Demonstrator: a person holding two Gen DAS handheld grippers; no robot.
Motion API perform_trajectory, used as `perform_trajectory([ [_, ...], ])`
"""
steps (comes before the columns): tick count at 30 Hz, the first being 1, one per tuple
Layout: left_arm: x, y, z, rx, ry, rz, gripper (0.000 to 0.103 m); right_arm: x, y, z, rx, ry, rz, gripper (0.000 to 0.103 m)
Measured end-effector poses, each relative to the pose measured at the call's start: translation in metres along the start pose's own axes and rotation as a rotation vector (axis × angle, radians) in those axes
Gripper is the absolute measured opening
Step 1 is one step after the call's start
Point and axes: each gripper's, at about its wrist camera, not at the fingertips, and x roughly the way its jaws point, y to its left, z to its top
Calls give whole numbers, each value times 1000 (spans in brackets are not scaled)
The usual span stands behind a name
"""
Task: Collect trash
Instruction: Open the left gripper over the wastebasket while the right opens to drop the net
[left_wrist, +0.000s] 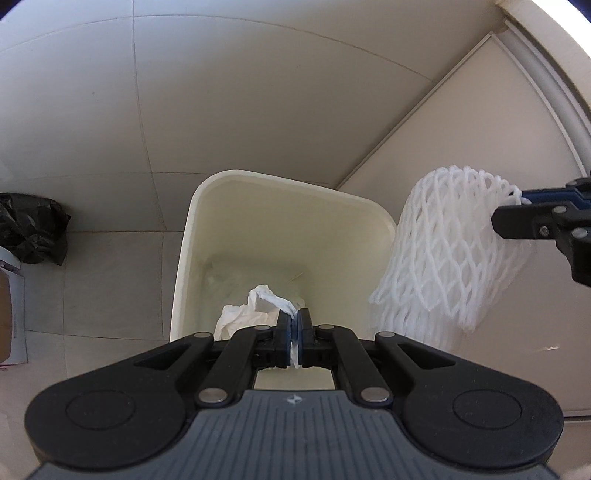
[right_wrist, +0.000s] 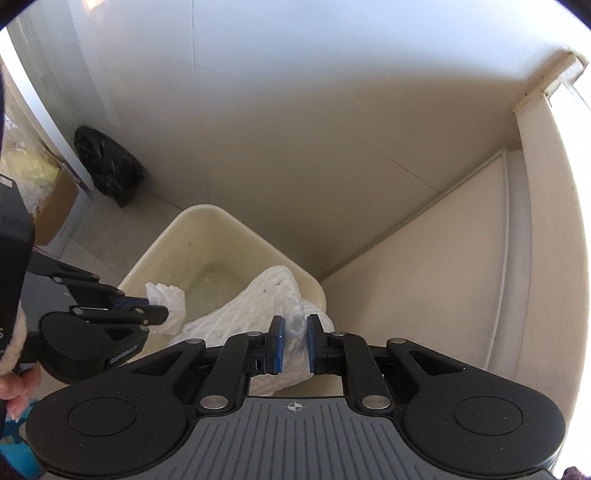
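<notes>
A cream plastic bin (left_wrist: 207, 206) (right_wrist: 162, 251) stands on the tiled floor in a corner, open at the top. My left gripper (left_wrist: 294, 325) (right_wrist: 162, 314) is shut on a crumpled white tissue (left_wrist: 255, 310) (right_wrist: 166, 299) and holds it over the bin's mouth. My right gripper (right_wrist: 294, 328) (left_wrist: 517, 206) is shut on a white foam mesh sleeve (left_wrist: 443, 251) (right_wrist: 258, 306), which hangs beside and partly over the bin's right rim. The bin's bottom looks bare, with faint stains.
A black plastic bag (left_wrist: 33, 229) (right_wrist: 107, 166) lies on the floor to the left. Beside it stands a cardboard box (right_wrist: 55, 206). A wall and a cream cabinet panel (left_wrist: 480, 147) close the corner behind and to the right of the bin. A hand (right_wrist: 18, 387) holds the left gripper.
</notes>
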Motion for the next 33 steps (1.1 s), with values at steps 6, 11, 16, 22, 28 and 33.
perform_trajectory([
  [6,-1,-2,0,13,0,-2,5,2,1,1,-7,13,5,17],
  [11,-3,-6,-1,19,-4,-1,21,1,-1,2,19,26,21,30],
  [16,-8,-6,0,23,-2,5,31,-2,-1,2,27,29,19,36],
  [22,-8,-5,2,30,-4,7,41,-5,-5,4,43,20,23,50],
  [28,-13,-8,1,35,-2,10,45,-11,-6,9,45,9,24,53],
  [33,-11,-7,3,37,-12,15,48,-18,-7,11,42,-7,21,56],
])
